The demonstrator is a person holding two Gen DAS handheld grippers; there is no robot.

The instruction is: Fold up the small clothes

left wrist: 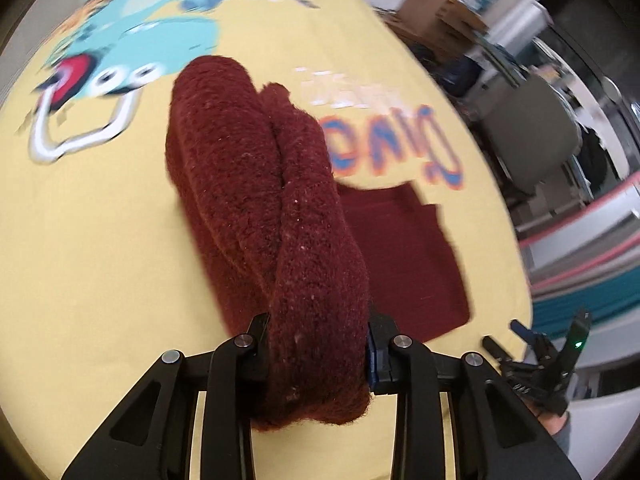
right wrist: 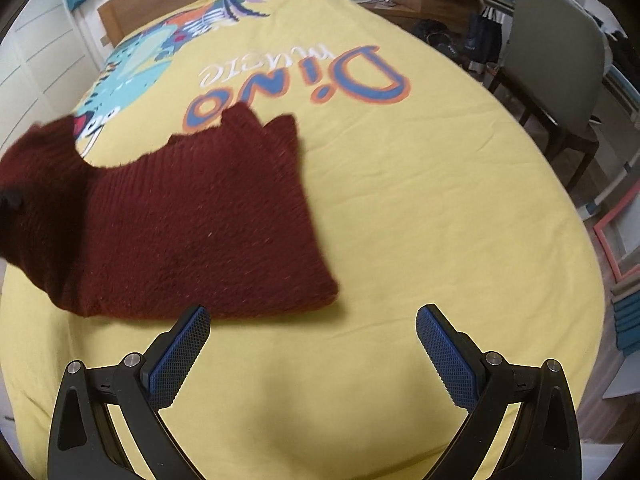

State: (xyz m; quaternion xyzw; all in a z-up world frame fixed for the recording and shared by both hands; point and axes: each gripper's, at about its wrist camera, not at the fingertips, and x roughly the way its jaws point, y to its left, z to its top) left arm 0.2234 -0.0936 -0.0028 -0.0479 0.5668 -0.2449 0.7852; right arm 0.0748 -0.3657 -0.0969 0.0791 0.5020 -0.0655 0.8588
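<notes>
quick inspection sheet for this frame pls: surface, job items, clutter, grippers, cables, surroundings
Surface: yellow bed sheet with a dinosaur print, smooth.
Job's things: dark red fuzzy knitted garment, one end lifted, the rest lying flat on the sheet.
Clutter: nothing seen on the bed.
Grippers: left gripper shut on the garment's bunched end; right gripper open, empty, just past the garment's near edge.
Cables: nothing seen.
Surroundings: wooden headboard, grey chair, cardboard boxes, dark bags on the floor.

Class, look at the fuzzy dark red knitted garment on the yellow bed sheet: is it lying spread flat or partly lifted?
Partly lifted. One end of the fuzzy dark red knitted garment is bunched in the left tool; the rest lies on the yellow bed sheet.
</notes>
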